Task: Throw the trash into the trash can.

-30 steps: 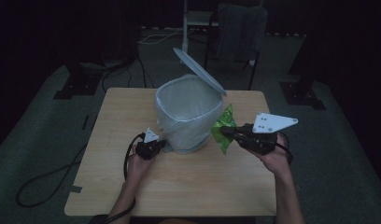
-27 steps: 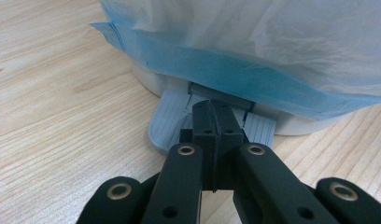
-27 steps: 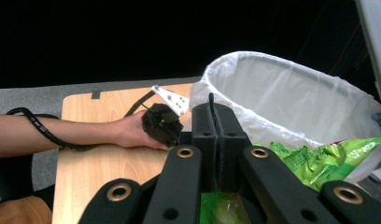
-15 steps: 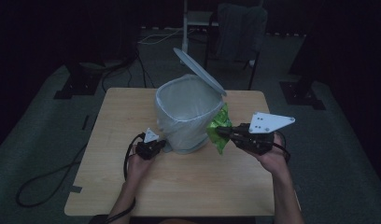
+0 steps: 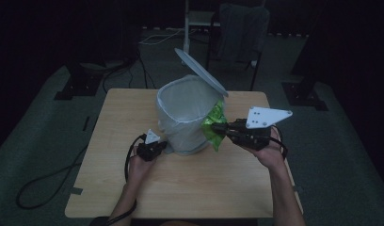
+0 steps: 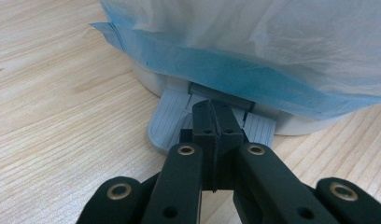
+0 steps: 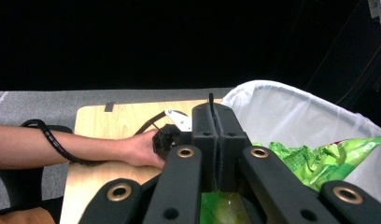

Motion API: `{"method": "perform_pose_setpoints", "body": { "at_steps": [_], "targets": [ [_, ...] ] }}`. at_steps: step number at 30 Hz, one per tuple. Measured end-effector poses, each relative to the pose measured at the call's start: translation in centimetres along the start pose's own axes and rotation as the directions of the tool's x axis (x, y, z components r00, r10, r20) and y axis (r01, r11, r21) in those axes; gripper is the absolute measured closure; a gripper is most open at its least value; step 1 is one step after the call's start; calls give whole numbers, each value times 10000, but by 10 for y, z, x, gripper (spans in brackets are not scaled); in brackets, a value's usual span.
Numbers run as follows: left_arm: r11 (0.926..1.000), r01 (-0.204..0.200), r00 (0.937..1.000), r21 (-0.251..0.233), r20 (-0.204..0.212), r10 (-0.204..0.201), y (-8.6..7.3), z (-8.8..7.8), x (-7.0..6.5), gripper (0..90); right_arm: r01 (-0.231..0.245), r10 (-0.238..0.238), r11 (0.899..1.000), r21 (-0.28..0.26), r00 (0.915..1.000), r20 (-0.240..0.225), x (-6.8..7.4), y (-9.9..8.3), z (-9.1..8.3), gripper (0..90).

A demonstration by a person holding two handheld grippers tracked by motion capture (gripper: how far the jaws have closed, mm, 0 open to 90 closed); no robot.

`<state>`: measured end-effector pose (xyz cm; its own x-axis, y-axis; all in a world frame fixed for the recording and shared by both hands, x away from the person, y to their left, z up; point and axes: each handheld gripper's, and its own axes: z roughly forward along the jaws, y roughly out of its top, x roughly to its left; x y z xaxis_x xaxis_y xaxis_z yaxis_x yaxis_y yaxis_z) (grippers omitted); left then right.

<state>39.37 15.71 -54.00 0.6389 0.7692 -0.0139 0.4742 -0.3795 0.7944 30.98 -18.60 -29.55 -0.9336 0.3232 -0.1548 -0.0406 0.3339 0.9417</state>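
A pedal bin (image 5: 180, 120) with a white liner (image 6: 272, 37) stands mid-table, its lid (image 5: 199, 70) tipped up and open. My left gripper (image 5: 161, 147) is shut, its tips (image 6: 212, 109) resting on the bin's grey foot pedal (image 6: 167, 128) at the base. My right gripper (image 5: 218, 127) is shut on a crumpled green snack bag (image 5: 212, 120), held against the bin's right side just under the rim. In the right gripper view the jaws (image 7: 212, 112) pinch the bag (image 7: 319, 161) beside the liner's rim (image 7: 282, 105).
The wooden table (image 5: 204, 188) has bare room in front of the bin and at both sides. A chair (image 5: 242, 23) stands behind the table. Cables (image 5: 39, 183) lie on the floor at the left. The person's left hand (image 7: 142, 149) shows in the right gripper view.
My right gripper has carried the green bag slightly left and up, closer to the bin's rim. The left gripper has stayed on the pedal, and the lid has stayed open.
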Motion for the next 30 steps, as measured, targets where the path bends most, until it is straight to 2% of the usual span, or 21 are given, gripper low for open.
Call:
{"method": "perform_pose_setpoints", "body": {
  "at_steps": [17,30],
  "targets": [
    [10000,8,10000,-15,23,-8,0,0,0,900,227,-231,9996,-167,9994,-272,-2,17,12,883],
    [10000,22,10000,-41,8,-22,0,0,0,900,284,-301,9989,-367,9985,-459,-10,29,27,882]
  ]
}}
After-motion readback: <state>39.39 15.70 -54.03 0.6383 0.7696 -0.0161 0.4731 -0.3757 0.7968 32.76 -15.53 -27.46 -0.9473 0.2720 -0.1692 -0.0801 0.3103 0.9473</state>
